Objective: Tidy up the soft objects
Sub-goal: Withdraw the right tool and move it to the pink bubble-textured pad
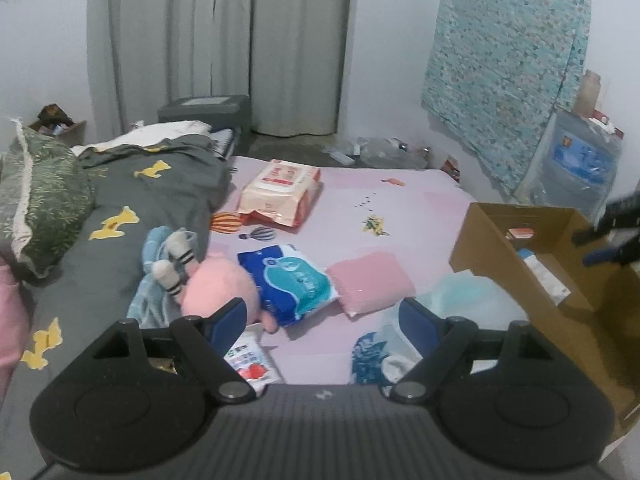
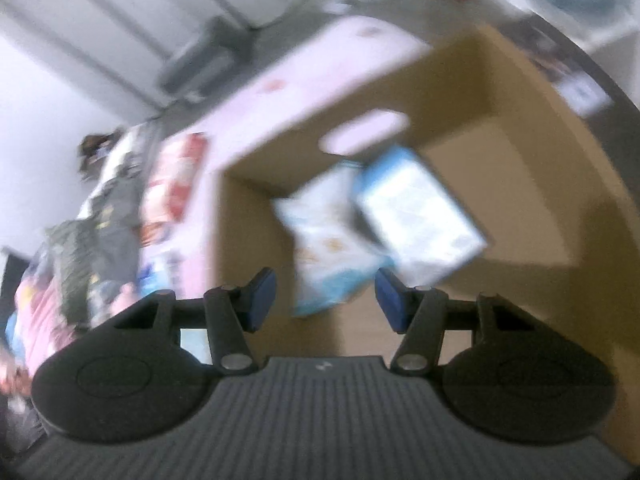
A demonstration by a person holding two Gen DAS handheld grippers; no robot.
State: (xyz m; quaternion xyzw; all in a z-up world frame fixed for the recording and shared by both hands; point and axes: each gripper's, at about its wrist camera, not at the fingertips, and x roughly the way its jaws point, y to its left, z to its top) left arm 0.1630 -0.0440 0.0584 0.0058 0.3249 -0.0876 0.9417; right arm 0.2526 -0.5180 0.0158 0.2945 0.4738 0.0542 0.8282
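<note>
Left wrist view first: your left gripper [image 1: 322,314] is spread wide with nothing between the blue pads, hanging over the pink bedsheet [image 1: 400,208]. Just past the left pad there's a pink plush toy [image 1: 222,288], with a blue tissue pack [image 1: 296,282] right beside it toward centre frame and a pink folded cloth [image 1: 372,284] touching that pack on its right. A pair of grey striped socks [image 1: 174,266] lies on a light blue cloth [image 1: 150,300] at the toy's left. Further up, middle of the frame, sits a red and white wipes pack [image 1: 280,194]. The grey duvet with yellow shapes [image 1: 132,208] and a green pillow [image 1: 40,196] fill the left side. The cardboard box [image 1: 500,248] is at the right edge, and you can just catch your right gripper [image 1: 616,236] poking in above it. Right wrist view is really blurry, but your right gripper [image 2: 326,298] is released too, pads apart and gripping nothing, pointing down into the box [image 2: 540,184]. Inside, centre frame, a light blue and white soft pack [image 2: 328,240] lies next to a white and blue packet [image 2: 420,208].
</note>
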